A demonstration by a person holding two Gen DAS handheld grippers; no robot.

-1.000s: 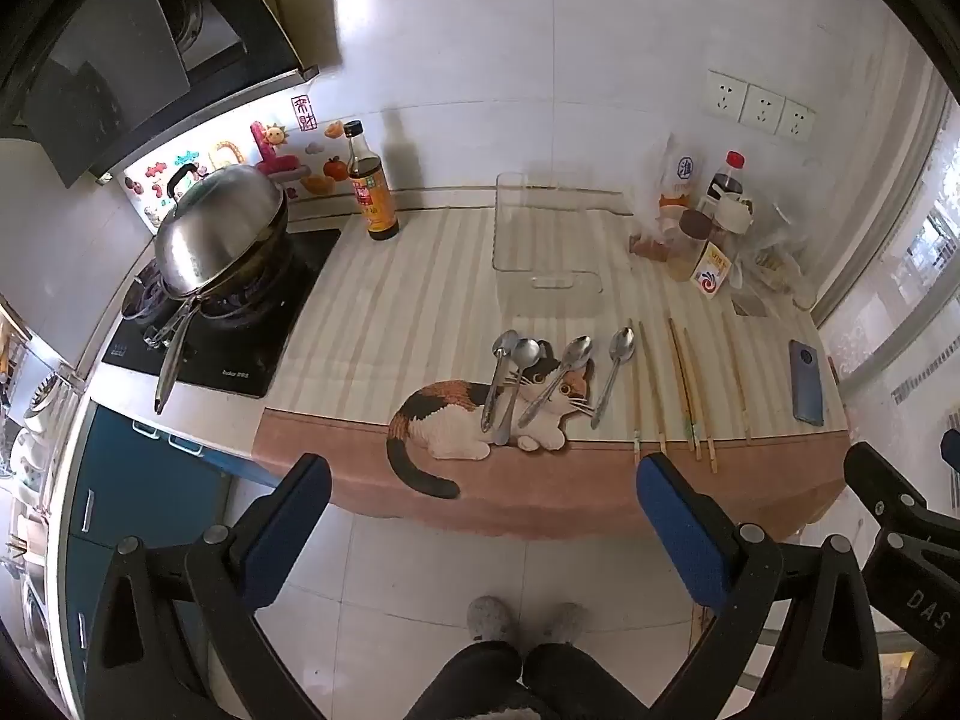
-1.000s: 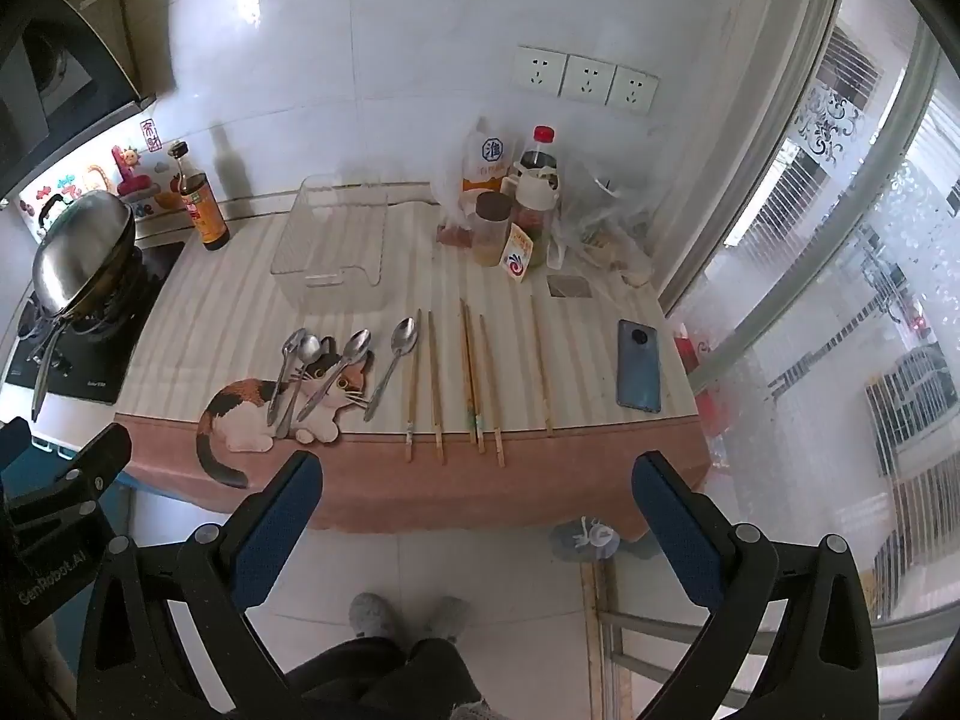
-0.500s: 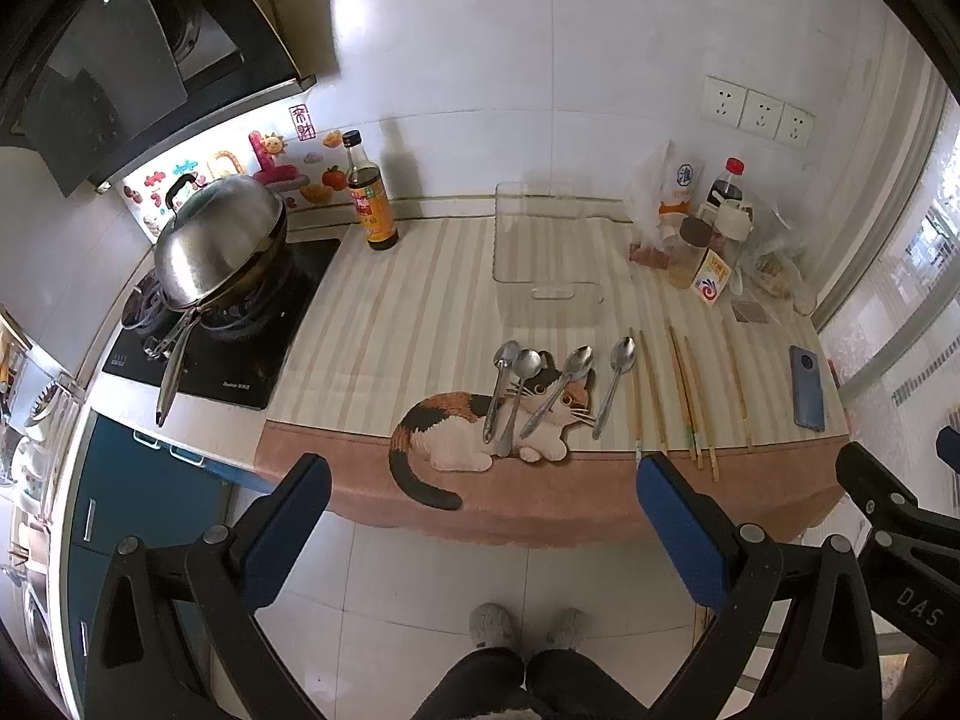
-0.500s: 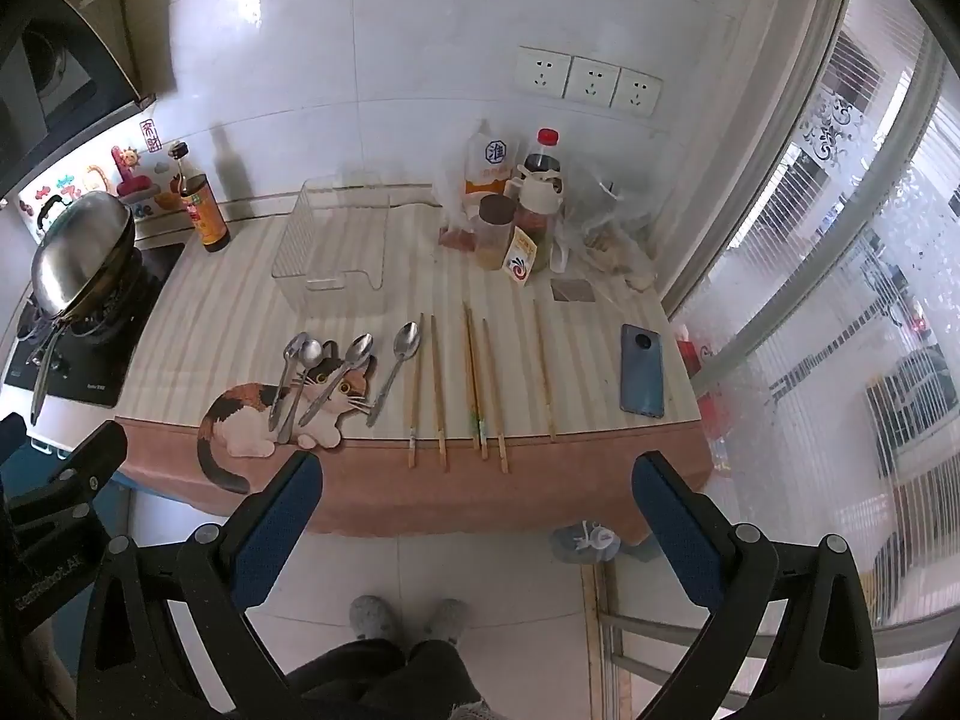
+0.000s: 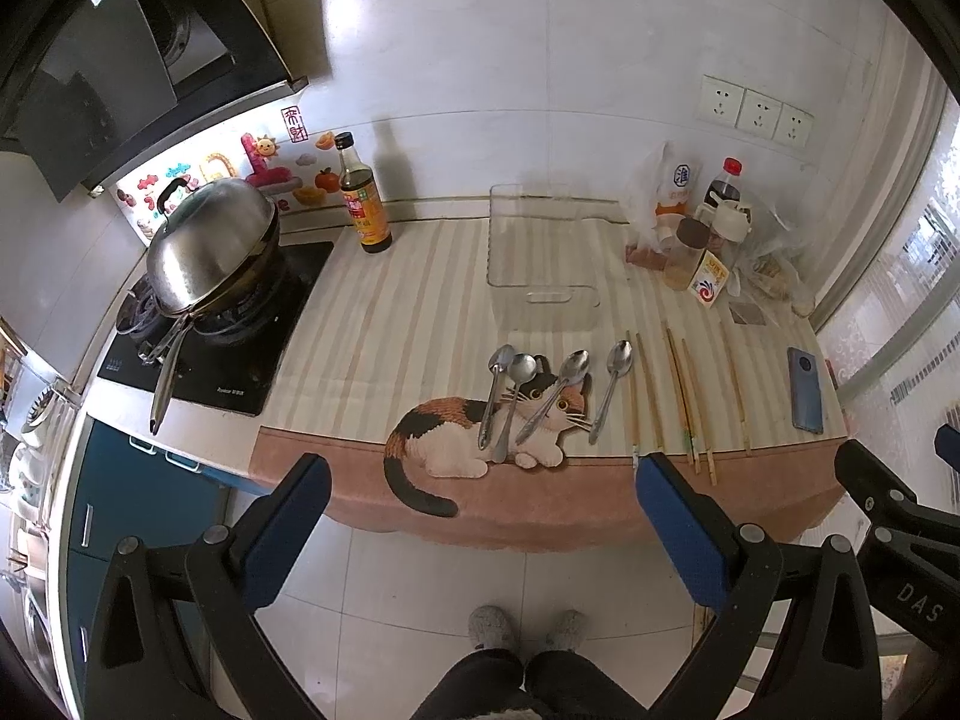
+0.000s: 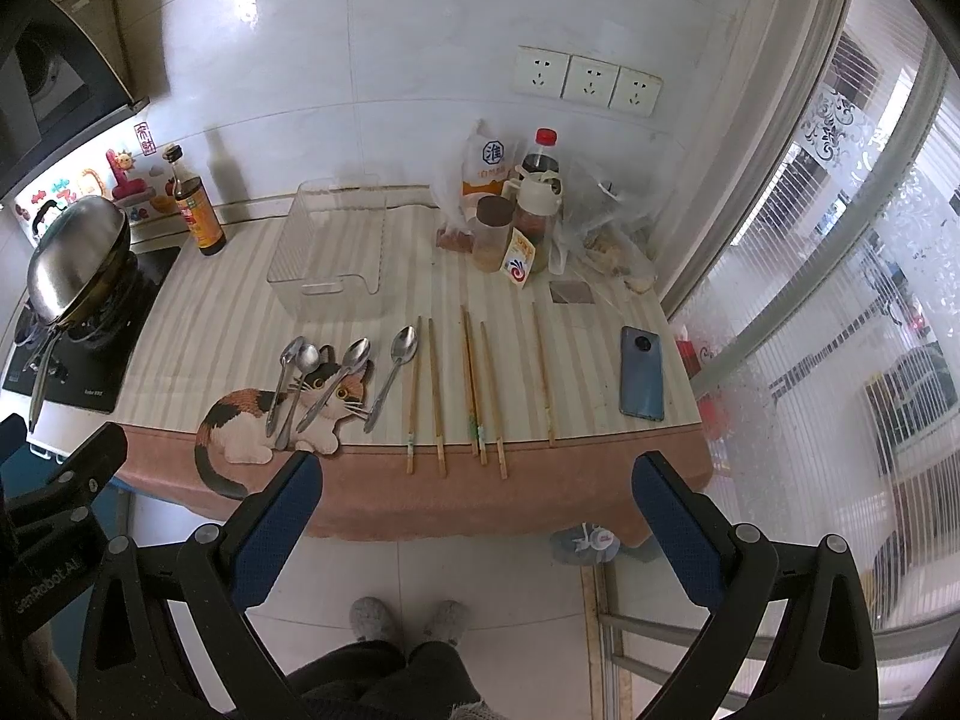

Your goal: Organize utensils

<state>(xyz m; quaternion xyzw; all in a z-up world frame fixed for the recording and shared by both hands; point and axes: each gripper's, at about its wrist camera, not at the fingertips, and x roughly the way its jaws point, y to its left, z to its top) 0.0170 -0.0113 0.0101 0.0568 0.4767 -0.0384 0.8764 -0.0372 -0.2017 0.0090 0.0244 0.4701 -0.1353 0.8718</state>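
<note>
Kitchen counter (image 6: pixel 198 294) under striped cat cloth; clear bin (image 6: pixel 332 252) at far middle, empty. Four spoons (image 6: pixel 336 387) near left, wooden chopsticks (image 6: pixel 474 387) just right: light, stiff, slippery, likely best pinched mid-handle. Left gripper (image 5: pixel 480 531) and right gripper (image 6: pixel 477 528) hovering off near edge, jaws spread, holding nothing.

White tiled wall (image 5: pixel 540 30) across the top of the frame, triple socket strip (image 6: pixel 588 81) upper right, frosted patterned window (image 6: pixel 840 300) letting in daylight at right, pale tiled floor (image 5: pixel 390 588) at bottom, black range hood (image 5: pixel 120 60) upper left, blue cabinet (image 5: pixel 138 498) lower left
</note>
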